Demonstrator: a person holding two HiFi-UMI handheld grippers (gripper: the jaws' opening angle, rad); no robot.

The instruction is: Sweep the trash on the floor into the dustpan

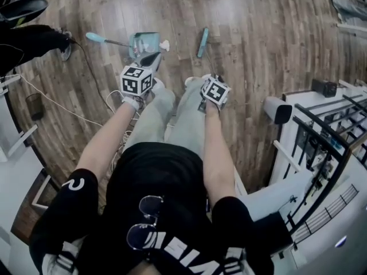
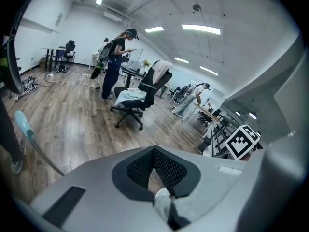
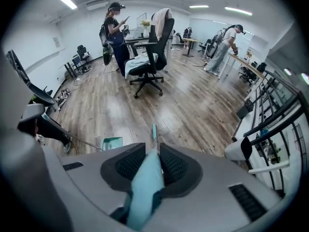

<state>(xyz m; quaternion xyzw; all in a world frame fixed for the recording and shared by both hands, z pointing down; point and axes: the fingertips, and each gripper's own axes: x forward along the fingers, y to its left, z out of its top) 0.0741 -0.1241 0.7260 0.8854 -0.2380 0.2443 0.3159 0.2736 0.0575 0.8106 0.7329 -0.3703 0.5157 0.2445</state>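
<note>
My right gripper (image 3: 153, 151) clamps the teal broom handle (image 3: 144, 190). My left gripper (image 2: 153, 151) is closed on nothing, the dustpan (image 1: 143, 40) lying just ahead.

You wear a black short-sleeved T-shirt (image 1: 157, 171) with white lettering on the chest, sunglasses (image 1: 143, 222) hung at the collar, and pale grey trousers (image 1: 172, 116). Your left gripper (image 2: 155, 172) and right gripper (image 3: 151, 164) are grey, with jaws lined in black mesh — each carries a black-and-white marker cube (image 1: 136, 80).
</note>
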